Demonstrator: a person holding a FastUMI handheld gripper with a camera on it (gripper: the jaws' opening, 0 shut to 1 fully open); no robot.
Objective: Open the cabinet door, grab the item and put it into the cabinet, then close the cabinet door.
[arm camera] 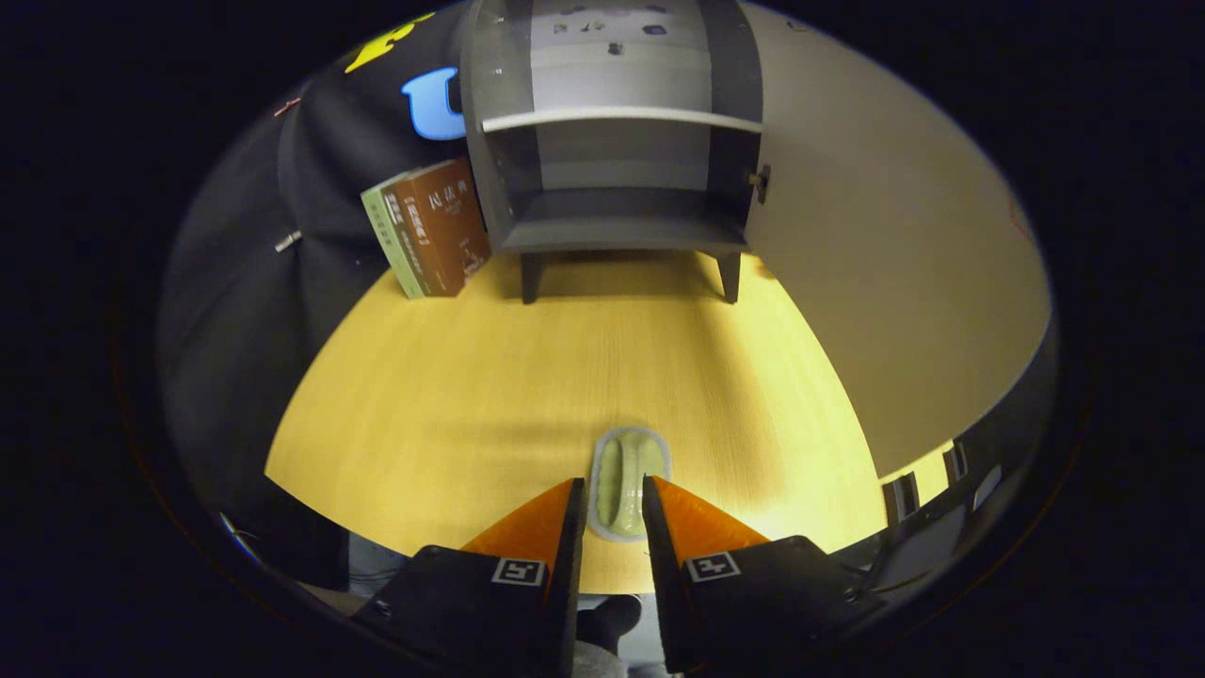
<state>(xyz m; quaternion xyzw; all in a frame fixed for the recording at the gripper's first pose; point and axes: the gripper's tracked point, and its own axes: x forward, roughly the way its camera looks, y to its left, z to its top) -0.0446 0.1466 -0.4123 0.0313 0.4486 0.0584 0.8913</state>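
Note:
A pale green oblong item in a clear wrapper (pixel 629 457) sits between my fingers and reaches a little ahead of their tips, over the near part of the wooden table (pixel 452 377). My gripper (pixel 612 482) is narrowed onto it, with both fingers against its sides. Beyond the fingers, at the far end of the table, stands the dark grey cabinet (pixel 612 231) on short legs. It is open, with a white shelf (pixel 621 119) inside and nothing on its bottom board. Its pale door (pixel 885 245) is swung wide out to the right.
Two books (pixel 428 231), one brown and one green, lean against the cabinet's left side. The open door spans the table's right side. A stretch of bare tabletop lies between the fingers and the cabinet. Dark cloth hangs behind and to the left.

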